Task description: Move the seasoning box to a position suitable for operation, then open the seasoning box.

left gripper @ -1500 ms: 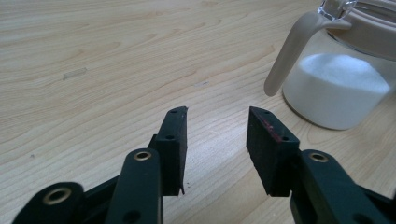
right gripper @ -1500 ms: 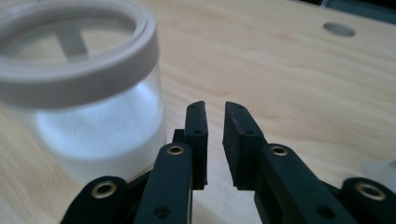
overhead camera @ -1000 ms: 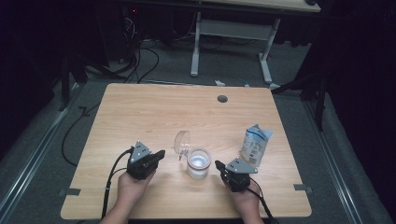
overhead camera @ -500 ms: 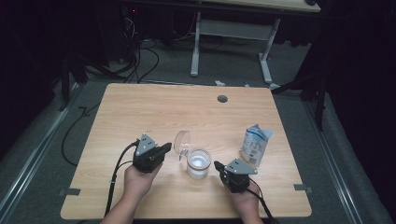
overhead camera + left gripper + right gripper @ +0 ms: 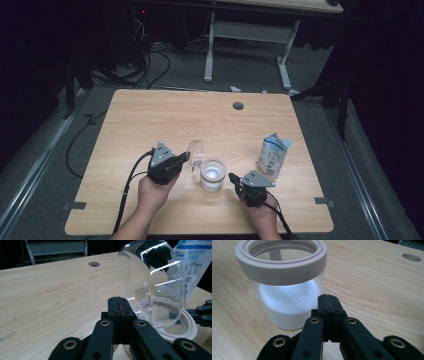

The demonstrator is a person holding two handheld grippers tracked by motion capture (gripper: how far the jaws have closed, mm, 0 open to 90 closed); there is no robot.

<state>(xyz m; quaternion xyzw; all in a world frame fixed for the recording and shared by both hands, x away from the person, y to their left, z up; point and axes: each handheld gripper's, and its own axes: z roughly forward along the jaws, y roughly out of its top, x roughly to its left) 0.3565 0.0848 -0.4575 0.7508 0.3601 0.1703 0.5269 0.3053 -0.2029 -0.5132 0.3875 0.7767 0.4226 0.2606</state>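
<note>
On the desk point(image 5: 150, 115) a glass jar point(image 5: 212, 175) with a white rim stands between the two grippers. The left gripper point(image 5: 186, 157), jaws pressed together on nothing, sits just beside the clear domed lid point(image 5: 196, 152), which stands tilted at the jar's rim. The right gripper point(image 5: 232, 177), jaws likewise together and empty, points at the jar from close by. A blue-and-white pouch point(image 5: 273, 154) stands well off to the jar's right.

A dim room around a lit wooden surface

The light-wood surface point(image 5: 150, 120) has a round cable hole point(image 5: 238, 106) near its far edge. Grey floor point(image 5: 320, 125) surrounds it, with black cables point(image 5: 150, 65) trailing at far left. Beyond stands a second desk on a pale metal frame point(image 5: 247, 35); the rest lies in darkness.
</note>
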